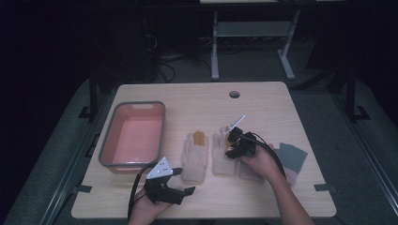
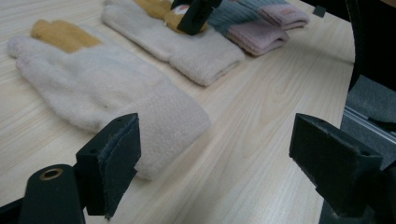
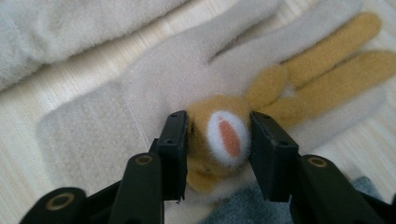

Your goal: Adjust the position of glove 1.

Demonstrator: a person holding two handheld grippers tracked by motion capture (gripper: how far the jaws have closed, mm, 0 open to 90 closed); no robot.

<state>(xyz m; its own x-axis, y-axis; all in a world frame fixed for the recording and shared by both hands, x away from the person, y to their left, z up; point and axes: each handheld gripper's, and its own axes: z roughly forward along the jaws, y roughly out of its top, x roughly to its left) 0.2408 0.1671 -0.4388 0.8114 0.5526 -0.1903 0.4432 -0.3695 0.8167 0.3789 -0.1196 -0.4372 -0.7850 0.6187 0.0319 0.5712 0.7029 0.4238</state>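
Cream fleece glove w/ a tan plush animal face and tan ears [image 3: 224, 135], the right one of a pair, lies flat mid-counter, cuff near, fingers far. Right gripper [image 3: 218, 140] is down on it, hand coming in from near right. Jaws partly closed, one either side of the plush face w/ its white-and-orange patch; left pad touches the tan fabric, right pad is at its edge. Can't tell if they're pressing yet. Glove is flat on the wood, not lifted.

Second cream fleece glove w/ tan ears [image 1: 195, 157] lies just left of the first, parallel, a narrow strip of counter between them. Same orientation.

Left gripper [image 1: 180, 180] sits at near left edge of the light wood counter [image 1: 263, 197], jaws wide open, nothing between them, pointing right toward the cuff of the left glove. In the left gripper view the cuff is close in front of the left jaw, not touching.

Pink plastic tub w/ grey rim [image 1: 133, 136] at left of counter, well apart from the gloves. Grey and pink knit gloves [image 1: 291, 159] at right, just beyond the right hand.
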